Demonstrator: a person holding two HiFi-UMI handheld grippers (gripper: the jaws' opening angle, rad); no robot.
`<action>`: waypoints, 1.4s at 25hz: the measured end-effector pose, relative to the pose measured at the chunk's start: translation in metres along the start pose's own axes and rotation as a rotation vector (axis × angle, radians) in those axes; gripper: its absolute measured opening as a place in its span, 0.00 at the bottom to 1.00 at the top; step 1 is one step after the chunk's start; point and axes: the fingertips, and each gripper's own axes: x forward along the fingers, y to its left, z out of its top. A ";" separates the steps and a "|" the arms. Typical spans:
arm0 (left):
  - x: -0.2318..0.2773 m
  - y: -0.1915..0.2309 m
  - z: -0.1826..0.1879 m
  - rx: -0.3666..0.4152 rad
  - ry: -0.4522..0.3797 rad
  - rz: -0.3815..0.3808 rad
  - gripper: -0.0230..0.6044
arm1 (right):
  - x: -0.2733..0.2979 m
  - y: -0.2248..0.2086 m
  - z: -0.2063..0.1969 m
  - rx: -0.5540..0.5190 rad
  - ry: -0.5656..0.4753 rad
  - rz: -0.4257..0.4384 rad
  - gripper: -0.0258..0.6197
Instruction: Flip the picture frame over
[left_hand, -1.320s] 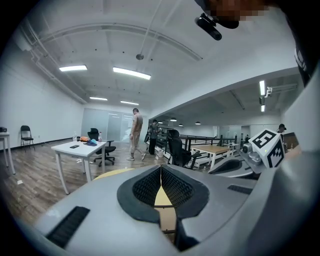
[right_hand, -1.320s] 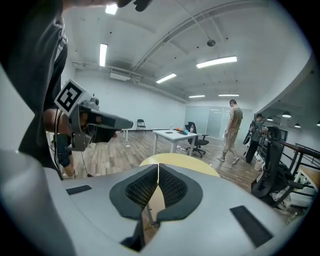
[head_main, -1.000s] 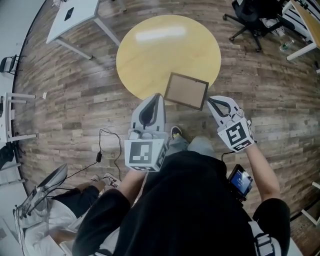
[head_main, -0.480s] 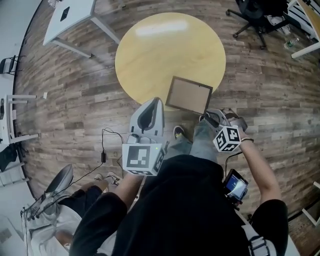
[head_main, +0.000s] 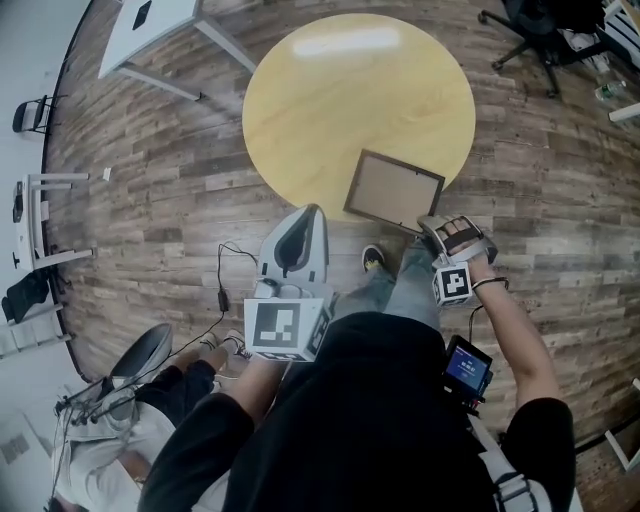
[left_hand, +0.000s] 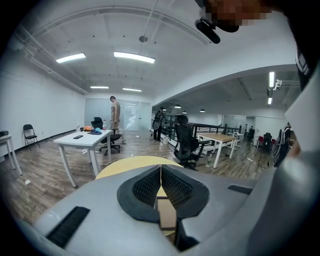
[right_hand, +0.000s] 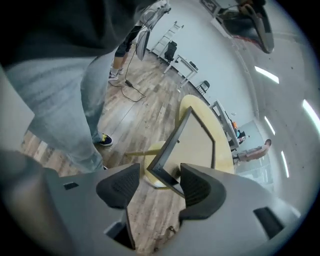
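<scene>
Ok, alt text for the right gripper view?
The right gripper has its fingers opening, with a corner of the frame between them. The frame lies on a round yellow table, with wood floor and the person's leg at left.

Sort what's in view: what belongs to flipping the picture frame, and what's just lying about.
For the job: picture frame; round table under it; right gripper, jaws opening around the frame's corner; left gripper, shut.
Lying about: white desk; office chair; cable on the floor.
</scene>
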 end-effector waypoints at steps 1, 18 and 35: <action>-0.001 0.002 -0.002 0.001 0.006 0.004 0.07 | 0.004 -0.001 0.000 -0.026 0.004 -0.025 0.42; -0.013 0.008 0.005 0.019 -0.029 0.009 0.07 | -0.050 -0.097 0.066 0.336 -0.326 -0.173 0.18; -0.024 0.004 0.014 0.008 -0.070 -0.001 0.07 | -0.055 -0.127 -0.025 2.071 -0.622 0.060 0.16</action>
